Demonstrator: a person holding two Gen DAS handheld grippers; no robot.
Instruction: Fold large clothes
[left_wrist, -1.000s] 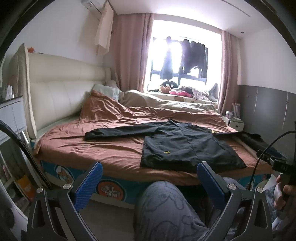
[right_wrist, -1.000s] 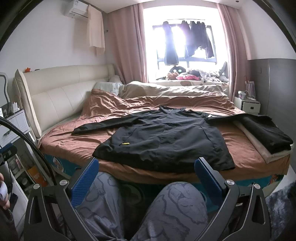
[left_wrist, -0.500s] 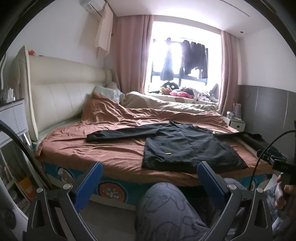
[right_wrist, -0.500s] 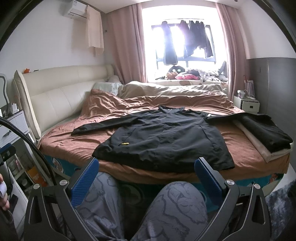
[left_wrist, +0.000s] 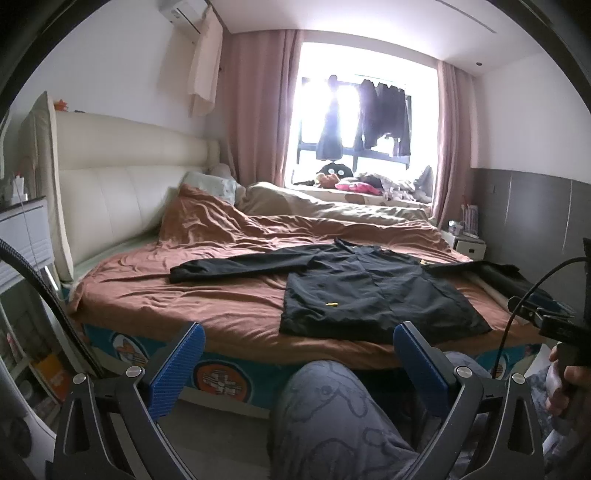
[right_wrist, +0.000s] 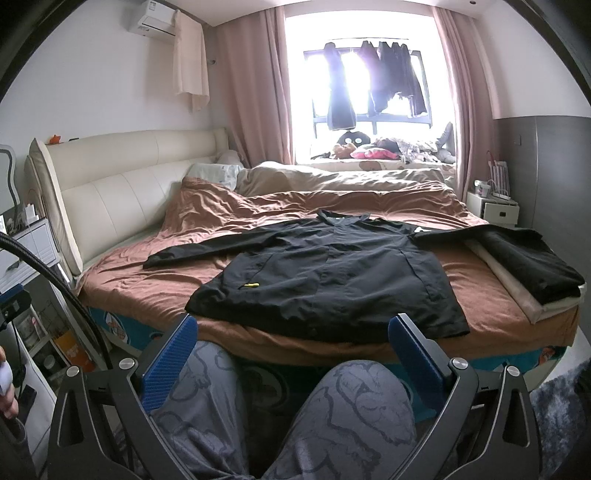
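Jacket position: black jacket (right_wrist: 328, 280) flat on the brown bedspread (right_wrist: 155, 291), front up, collar toward the window, hem toward the near bed edge; body fully spread, no fold in it yet.
Left sleeve: stretched out sideways toward the cream headboard (left_wrist: 110, 192), cuff (left_wrist: 177, 275) resting on the bedspread, well apart from the body panel.
Right sleeve: reaching toward the folded dark stack (right_wrist: 532, 258) at the far right of the bed; cuff appears to touch or overlap that stack, exact contact not resolvable.
Small detail: yellow tab (right_wrist: 251, 285) near the left front pocket area.
Left gripper (left_wrist: 299, 358): released, blue pads wide apart, nothing between them, held short of the bed above the knee (left_wrist: 332, 406).
Right gripper (right_wrist: 291, 354): likewise released and empty, held above both knees, centred on the hem.
Step in hand (judgement): pre-fold, garment laid out, neither tong committed to cloth.
Next move (judgement): reach forward over the bed edge; left tong to pinch the left cuff or shoulder seam, right tong to pin or lift the matching hem corner; sleeve then carried across the chest.
Caution (judgement): thin fabric on a soft, wrinkled bedspread; risk of pinching the bedspread along with the jacket; right sleeve needs freeing from the stack first.
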